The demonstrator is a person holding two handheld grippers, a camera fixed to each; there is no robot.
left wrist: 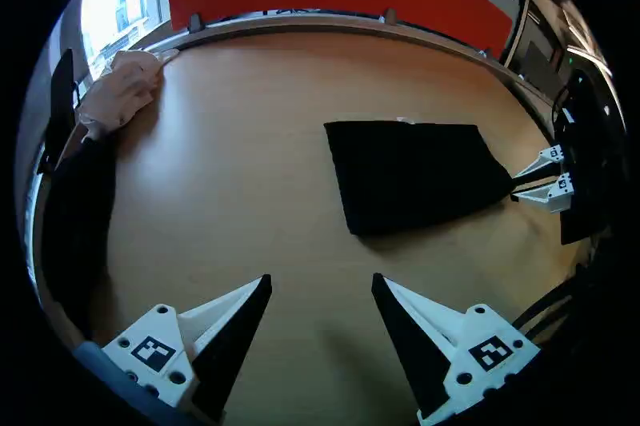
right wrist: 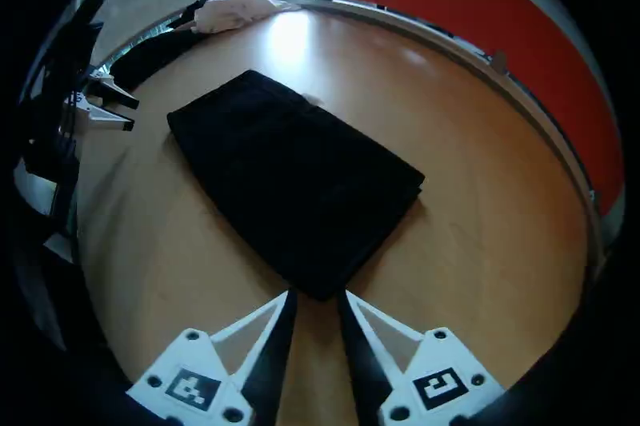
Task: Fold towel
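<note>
Left gripper view: left hand-held gripper point(left wrist: 321, 277) spread wide over the counter point(left wrist: 240, 170), holding nothing, folded black towel point(left wrist: 416, 174) lying flat further out; right gripper view: right hand-held gripper point(right wrist: 315, 292) nearly closed around the towel's near corner, can't tell if it's actually pinching.

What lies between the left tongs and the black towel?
Only bare wooden table, seen in the left gripper view between the open left tongs and the towel.
</note>
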